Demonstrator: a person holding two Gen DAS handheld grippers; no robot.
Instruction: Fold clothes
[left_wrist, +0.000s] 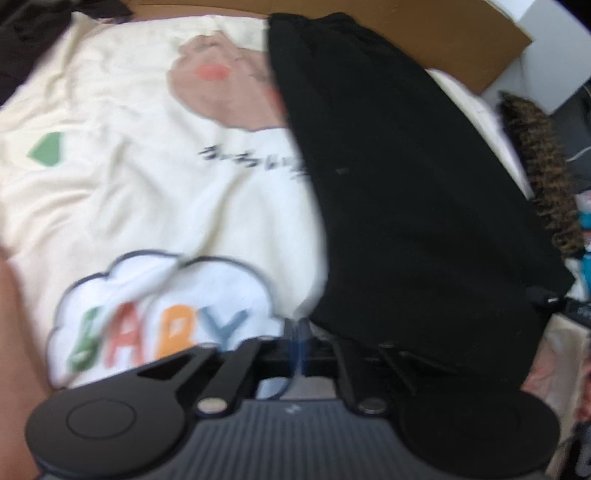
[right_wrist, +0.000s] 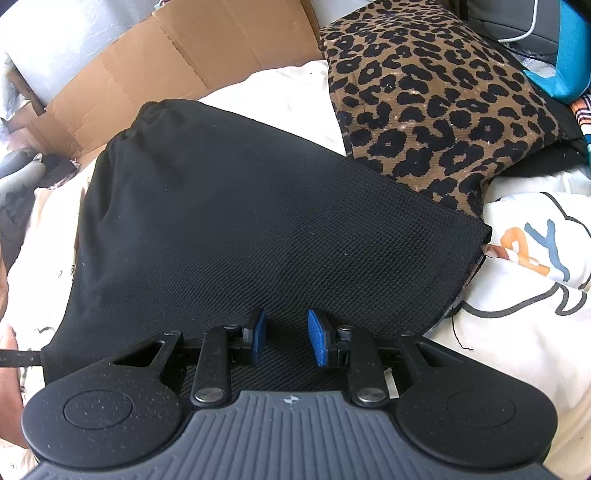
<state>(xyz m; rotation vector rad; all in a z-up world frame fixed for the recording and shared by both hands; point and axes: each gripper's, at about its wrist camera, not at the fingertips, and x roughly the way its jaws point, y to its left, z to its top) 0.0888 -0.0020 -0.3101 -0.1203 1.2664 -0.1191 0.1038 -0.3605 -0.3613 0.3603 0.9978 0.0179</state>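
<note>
Left wrist view was motion-blurred. The left gripper (left_wrist: 297, 343) pointed steeply down, blue pads pressed together at 6 o'clock, jaws clenched right at the lower edge of the black garment (left_wrist: 399, 184); whether any fabric was pinched between them could not be told through the blur. The black garment lay in a long strip from 12 o'clock down to 5 o'clock in that view, on top of a cream blanket (left_wrist: 129, 177) printed with a brown cartoon face, a green shape at 9 o'clock, dark script and a white cloud with coloured letters "BABY" at 7 o'clock. A leopard-print cushion (left_wrist: 539, 173) sat at 3 o'clock, and brown cardboard (left_wrist: 443, 33) at 1 o'clock. In the right wrist view the right gripper (right_wrist: 286, 341) stood partly open, its blue pads (right_wrist: 318, 341) apart, resting over the near edge of the black garment (right_wrist: 240, 221), with knit fabric under the gap; the pads did not visibly press on it. The garment filled the centre, its gathered end toward 11 o'clock. The leopard-print cushion (right_wrist: 436, 103) touched its far edge at 1 o'clock, the cardboard (right_wrist: 177, 66) lay at 11 o'clock, and the cream blanket (right_wrist: 517, 314) showed at 3 to 4 o'clock.
</note>
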